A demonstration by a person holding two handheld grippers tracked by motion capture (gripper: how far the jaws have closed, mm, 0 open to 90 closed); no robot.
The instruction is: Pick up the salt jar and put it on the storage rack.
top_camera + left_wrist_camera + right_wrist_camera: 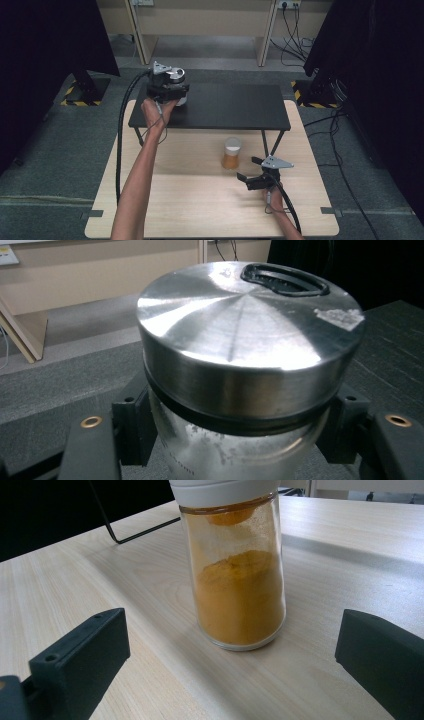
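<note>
Closest to the viewer, the person's right hand (274, 200) holds the right hand-held gripper (248, 170) low over the pale wooden bench (200, 210), its two black jaws spread wide apart with nothing between them. Just ahead of those jaws stands a clear glass jar of orange powder (239, 587) with a white cap (222, 491). The jar stands upright on the bench, not touched by either jaw; in the right gripper view it stands between the two jaw tips and a little beyond them. The powder fills roughly the lower half of the glass, with a smear clinging higher up near the cap.

Farther back, a low black shelf (230, 107) on thin metal legs stands on the bench. At its rear left corner, the person's left hand (156, 111) reaches forward with the left hand-held gripper (167, 90). Its jaws are closed against the glass body of a second jar with a wide brushed-metal lid (247, 327), one jaw on each side just below the lid. A black ring handle (285, 279) lies flat on top of the lid. This jar rests upright on the shelf.

Grey carpet surrounds the bench, and dark panels stand at both sides of the room.
</note>
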